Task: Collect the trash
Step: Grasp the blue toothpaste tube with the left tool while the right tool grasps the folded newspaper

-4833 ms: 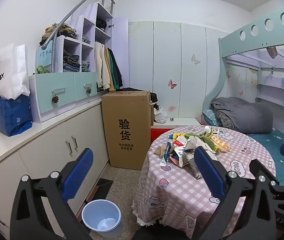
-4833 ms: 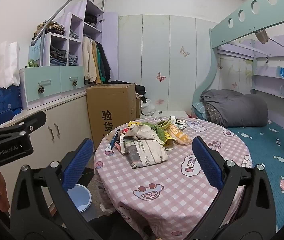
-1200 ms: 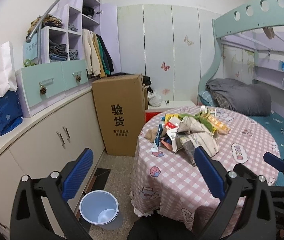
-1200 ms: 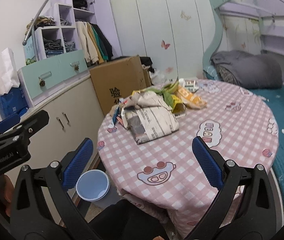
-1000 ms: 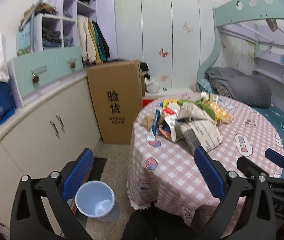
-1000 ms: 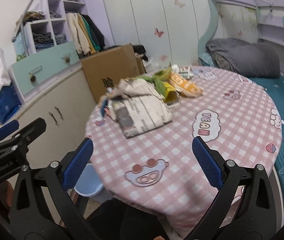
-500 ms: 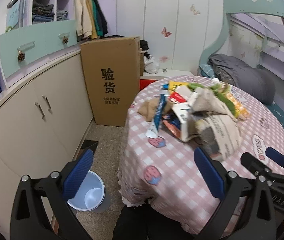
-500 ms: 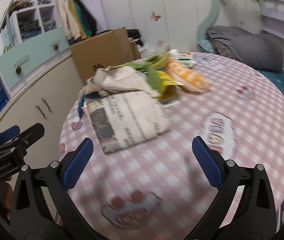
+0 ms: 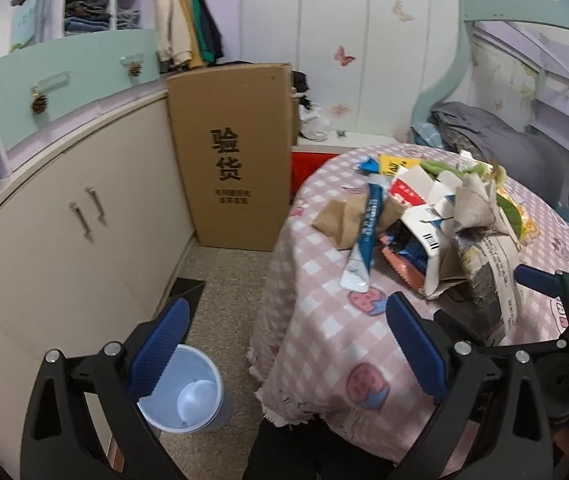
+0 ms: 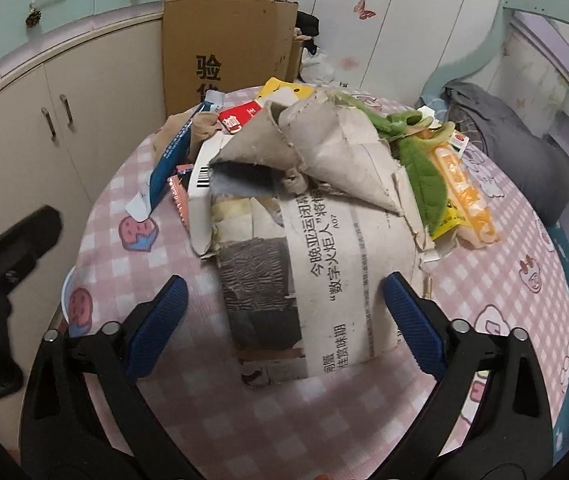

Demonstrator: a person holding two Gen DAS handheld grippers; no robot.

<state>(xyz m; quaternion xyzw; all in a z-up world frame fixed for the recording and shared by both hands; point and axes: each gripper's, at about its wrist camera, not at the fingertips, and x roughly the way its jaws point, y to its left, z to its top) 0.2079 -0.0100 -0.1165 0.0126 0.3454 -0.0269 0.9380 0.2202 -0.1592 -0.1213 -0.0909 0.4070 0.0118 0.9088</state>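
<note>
A pile of trash lies on a round table with a pink checked cloth [image 10: 324,420]: a folded newspaper [image 10: 316,280], crumpled grey paper [image 10: 324,148], a blue and white wrapper [image 10: 168,168], green leaves [image 10: 424,176] and an orange packet [image 10: 464,192]. My right gripper [image 10: 284,320] is open, its fingers either side of the newspaper's near end, just above it. My left gripper [image 9: 284,344] is open and empty, over the table's left edge. The pile [image 9: 436,224] shows to its right. A light blue bin [image 9: 184,396] stands on the floor below the left finger.
A tall cardboard box [image 9: 236,152] stands behind the table. Cream cabinets [image 9: 64,232] run along the left wall. A bunk bed with a grey duvet [image 10: 516,152] is at the right. Bare floor [image 9: 224,280] lies between cabinets and table.
Both grippers have moved forward and down toward the table. The right gripper has come close over the newspaper. The left gripper now looks down at the table's left edge and the bin.
</note>
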